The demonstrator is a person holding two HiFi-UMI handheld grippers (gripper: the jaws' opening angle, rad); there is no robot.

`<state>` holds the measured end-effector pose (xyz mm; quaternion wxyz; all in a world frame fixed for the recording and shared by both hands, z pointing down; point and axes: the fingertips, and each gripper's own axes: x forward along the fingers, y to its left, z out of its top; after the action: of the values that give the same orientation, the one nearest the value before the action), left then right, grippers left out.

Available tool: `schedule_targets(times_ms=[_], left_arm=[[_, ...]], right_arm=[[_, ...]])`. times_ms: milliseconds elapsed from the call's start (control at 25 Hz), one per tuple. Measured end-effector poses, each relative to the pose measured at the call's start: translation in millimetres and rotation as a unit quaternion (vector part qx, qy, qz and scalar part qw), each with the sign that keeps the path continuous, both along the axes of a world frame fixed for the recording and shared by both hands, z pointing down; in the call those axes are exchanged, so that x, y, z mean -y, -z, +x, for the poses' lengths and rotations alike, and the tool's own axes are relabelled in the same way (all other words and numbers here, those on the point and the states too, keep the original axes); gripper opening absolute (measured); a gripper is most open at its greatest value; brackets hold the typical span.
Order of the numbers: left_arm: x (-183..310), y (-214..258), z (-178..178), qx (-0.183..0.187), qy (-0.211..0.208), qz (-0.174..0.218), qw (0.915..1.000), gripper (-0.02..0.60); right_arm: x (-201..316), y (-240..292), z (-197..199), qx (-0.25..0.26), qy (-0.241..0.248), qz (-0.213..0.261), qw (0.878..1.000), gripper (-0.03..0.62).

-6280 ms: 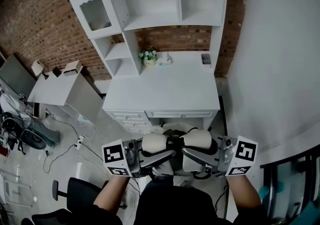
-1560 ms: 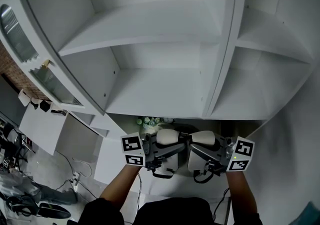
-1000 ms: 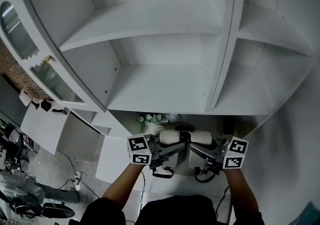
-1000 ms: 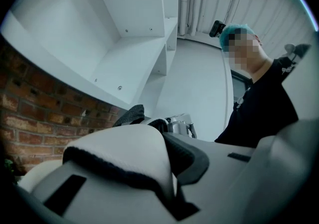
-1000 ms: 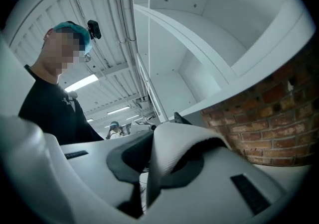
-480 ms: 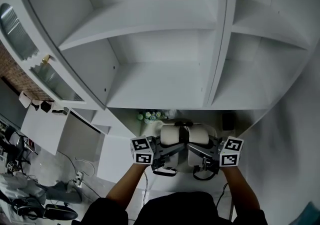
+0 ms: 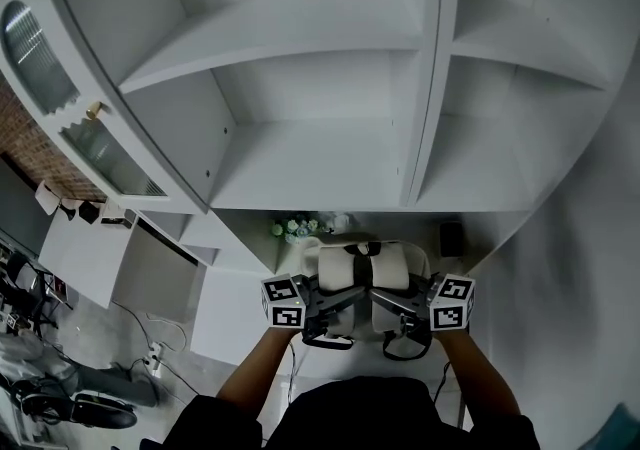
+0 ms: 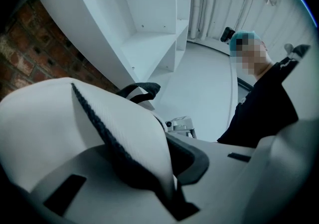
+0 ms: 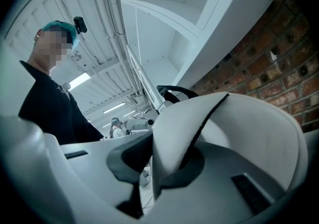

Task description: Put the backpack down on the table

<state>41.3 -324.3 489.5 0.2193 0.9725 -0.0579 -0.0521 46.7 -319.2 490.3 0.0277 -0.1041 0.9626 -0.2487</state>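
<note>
A white backpack (image 7: 362,271) with dark straps hangs just above the white desk (image 7: 245,313), under the lowest shelf. My left gripper (image 7: 322,310) is shut on its left shoulder strap and my right gripper (image 7: 398,314) is shut on the right one. In the left gripper view the jaws pinch the white, dark-edged strap (image 8: 107,123) at the left gripper (image 8: 172,190). The right gripper view shows the same: the right gripper (image 9: 149,180) clamps the strap (image 9: 192,133). The dark carry handle (image 8: 142,89) arches behind. Whether the bag's bottom touches the desk is hidden.
A white hutch with open shelves (image 7: 320,138) rises close above the desk. A small flower pot (image 7: 292,229) and a dark cup (image 7: 451,237) stand at the desk's back. A glass cabinet door (image 7: 70,98) is on the left. Cables lie on the floor (image 7: 150,353).
Both grippers and the backpack have sunk toward the desk and drawn slightly closer together. Since the oldest frame the person has come up close to the desk.
</note>
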Motion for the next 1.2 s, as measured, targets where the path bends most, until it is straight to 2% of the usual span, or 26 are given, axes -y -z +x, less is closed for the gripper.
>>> schedule_targets(times_ms=[280, 520, 800, 1000, 1200], left_arm=[[-2, -12, -1, 0.003, 0.014, -0.021, 0.9997, 0.044], [-4, -18, -1, 0.012, 0.012, -0.022, 0.9996, 0.044], [-5, -24, -1, 0.006, -0.001, -0.04, 0.9992, 0.044], [-4, -29, 0, 0.004, -0.005, -0.037, 0.9993, 0.045], [3, -29, -5, -0.004, 0.006, -0.046, 0.9989, 0.06]], right_arm=[[-3, -12, -1, -0.009, -0.005, -0.003, 1.0, 0.054], [-4, -17, -1, -0.014, -0.008, 0.0, 1.0, 0.056], [-5, -23, -2, -0.016, 0.005, -0.006, 1.0, 0.057], [-4, -25, -1, -0.021, 0.012, -0.007, 1.0, 0.057], [1, -26, -2, -0.018, 0.011, -0.007, 1.0, 0.057]])
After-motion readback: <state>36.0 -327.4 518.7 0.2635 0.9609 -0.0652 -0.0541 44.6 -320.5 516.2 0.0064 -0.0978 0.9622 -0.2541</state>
